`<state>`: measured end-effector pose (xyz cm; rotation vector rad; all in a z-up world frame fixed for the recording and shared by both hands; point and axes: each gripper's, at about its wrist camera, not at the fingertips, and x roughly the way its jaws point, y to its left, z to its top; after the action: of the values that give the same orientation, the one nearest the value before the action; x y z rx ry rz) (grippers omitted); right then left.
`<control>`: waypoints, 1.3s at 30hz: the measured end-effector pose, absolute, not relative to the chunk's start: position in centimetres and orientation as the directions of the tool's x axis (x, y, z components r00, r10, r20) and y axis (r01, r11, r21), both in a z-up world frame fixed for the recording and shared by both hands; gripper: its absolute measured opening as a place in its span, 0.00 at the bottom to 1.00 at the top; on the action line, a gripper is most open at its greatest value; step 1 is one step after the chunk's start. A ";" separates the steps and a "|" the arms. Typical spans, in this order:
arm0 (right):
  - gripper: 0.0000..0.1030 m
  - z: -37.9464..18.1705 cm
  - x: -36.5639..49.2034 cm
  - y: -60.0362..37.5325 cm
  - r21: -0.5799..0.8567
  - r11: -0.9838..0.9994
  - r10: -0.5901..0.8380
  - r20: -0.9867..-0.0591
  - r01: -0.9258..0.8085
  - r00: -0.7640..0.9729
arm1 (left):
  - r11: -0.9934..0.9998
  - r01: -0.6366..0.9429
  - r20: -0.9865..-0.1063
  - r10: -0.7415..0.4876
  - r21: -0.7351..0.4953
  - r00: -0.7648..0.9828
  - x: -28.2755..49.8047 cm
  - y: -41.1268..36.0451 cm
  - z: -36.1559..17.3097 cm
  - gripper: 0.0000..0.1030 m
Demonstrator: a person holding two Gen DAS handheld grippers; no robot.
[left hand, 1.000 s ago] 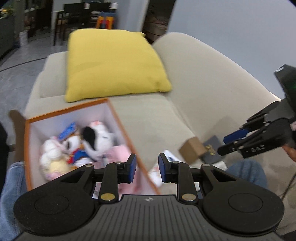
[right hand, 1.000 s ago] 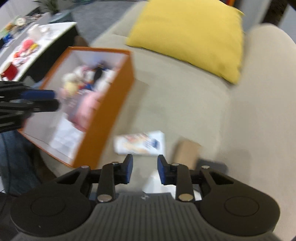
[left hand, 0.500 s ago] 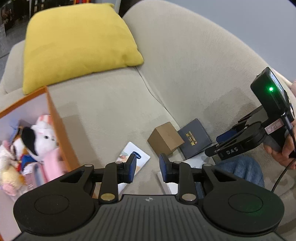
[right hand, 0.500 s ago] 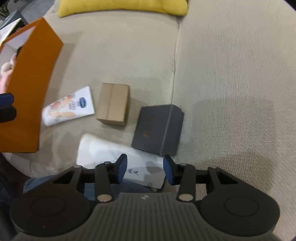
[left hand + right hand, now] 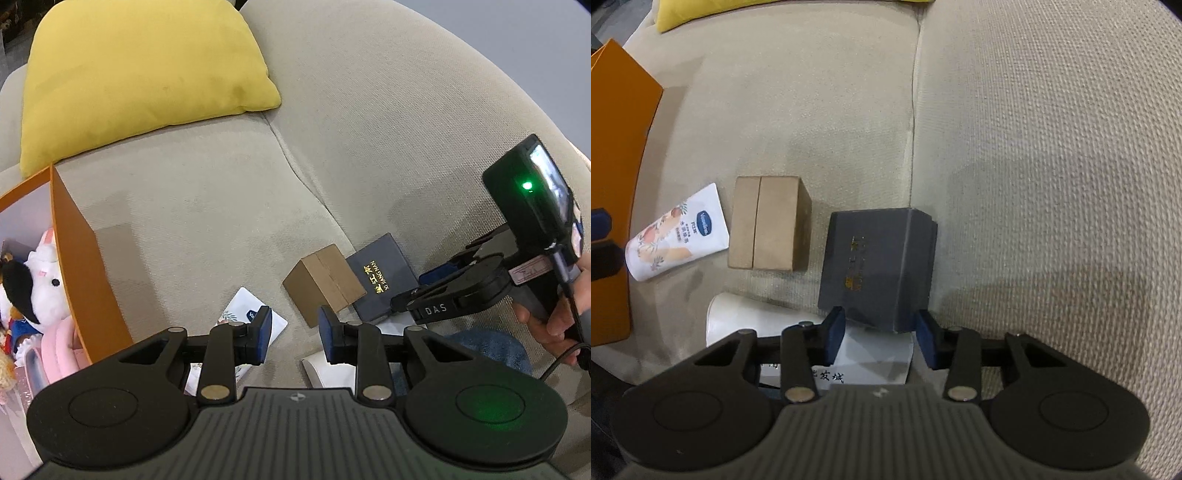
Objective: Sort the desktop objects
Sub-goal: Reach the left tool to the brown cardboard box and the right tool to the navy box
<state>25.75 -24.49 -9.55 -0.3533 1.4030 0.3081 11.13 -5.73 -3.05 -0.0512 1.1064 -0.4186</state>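
Beige sofa point(image 5: 1034, 147), seen from above. Orange box point(image 5: 79, 266) of soft toys left of the dark blue box point(image 5: 875, 258). Brown cardboard box point(image 5: 768, 223) just left of it, white tube point(image 5: 677, 232) farther left. Right gripper point(image 5: 880, 334) straddling its near end, jaws closing, pads apart from its sides. Left gripper point(image 5: 294, 334) narrowly parted, empty.

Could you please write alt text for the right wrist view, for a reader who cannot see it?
The right claw points down at a dark grey box on a beige sofa, its closing jaws straddling the box's near end. Left of it lie a brown cardboard box, a white tube and an orange box.
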 end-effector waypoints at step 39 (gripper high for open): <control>0.43 -5.0 24.0 -25.7 -0.031 0.854 0.104 -0.968 -0.519 0.229 | 0.928 0.263 -0.856 -0.350 -0.263 0.380 12.8 -8.7 -3.5 0.54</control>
<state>23.95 -25.68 -4.98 -0.3844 1.2753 0.4429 12.85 -8.70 -3.51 -0.0878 1.1144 -0.3921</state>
